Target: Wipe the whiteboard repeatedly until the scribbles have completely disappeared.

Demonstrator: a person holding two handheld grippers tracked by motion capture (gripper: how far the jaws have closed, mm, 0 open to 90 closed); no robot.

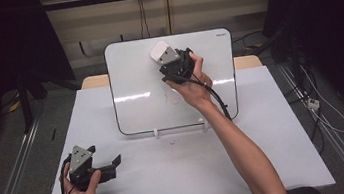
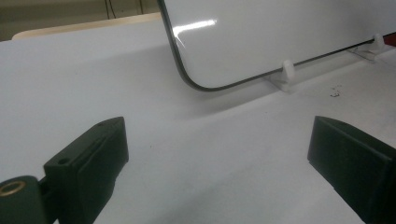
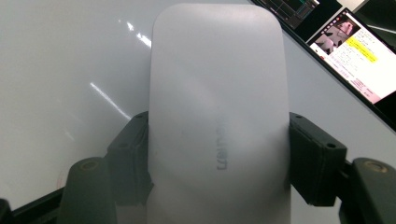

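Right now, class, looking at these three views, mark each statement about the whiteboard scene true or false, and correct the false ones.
1. The right gripper is shut on the white eraser. True.
2. The left gripper holds a marker. False: its jaws stand open with nothing between them.
3. The whiteboard lies flat on the table. False: it stands propped in small white feet.
4. The eraser is against the whiteboard's upper part. True.

You've got a white table (image 1: 160, 179) in front of you, with pale wooden corners (image 1: 95, 81) poking out behind it. Cables (image 1: 141, 10) hang down the back wall, more cable (image 1: 329, 116) lies loose on the grey floor (image 1: 5, 149) off to the right.
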